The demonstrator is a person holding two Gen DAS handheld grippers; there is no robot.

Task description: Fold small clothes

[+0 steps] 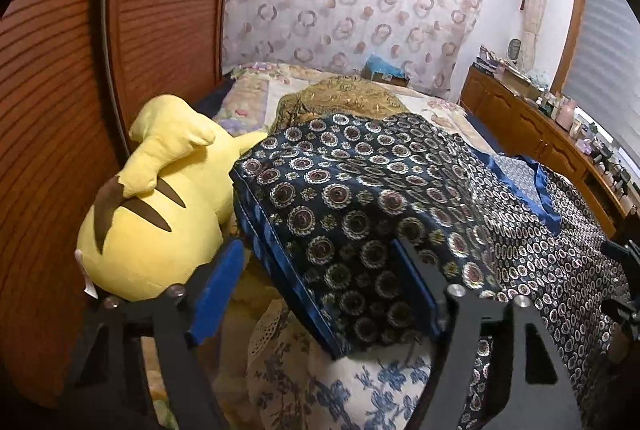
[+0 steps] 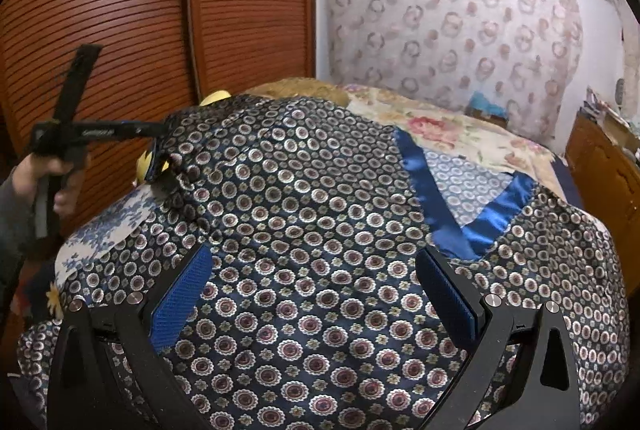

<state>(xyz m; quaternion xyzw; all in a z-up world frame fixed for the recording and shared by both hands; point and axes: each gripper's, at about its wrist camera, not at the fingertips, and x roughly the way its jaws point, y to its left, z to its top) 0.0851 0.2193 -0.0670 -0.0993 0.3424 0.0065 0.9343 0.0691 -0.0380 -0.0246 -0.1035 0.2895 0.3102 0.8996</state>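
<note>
Across the whole far side, a wall of reddish louvered wardrobe doors [image 1: 160,9] beside a sheer curtain [image 1: 352,1] printed with rings. Below, a bed [image 2: 460,125] under a floral quilt, with a wooden dresser [image 1: 532,125] along its right edge. Spread over the near part of the bed, the dark blue garment [image 2: 304,213] patterned with round medallions, its bright blue satin neckline trim [image 2: 480,218] lying open toward the right and showing the paler lining. Left end of the garment doubled over into a thick layer, blue-edged hem hanging above a blue-and-white floral cushion [image 1: 360,390]. Just beside that fold, a yellow plush toy [image 1: 160,197] with brown stripes, lying against the wardrobe. Left gripper [image 1: 316,286] set around the folded end, fingers well apart, cloth lying between the blue pads [image 1: 218,290] and draped over the right one; no squeeze visible. Same gripper seen from the right wrist view at the garment's far left corner, gripped by a hand [image 2: 60,181] in a grey sleeve. Right gripper [image 2: 312,294] just above the middle of the garment, jaws spread wide, nothing held.
</note>
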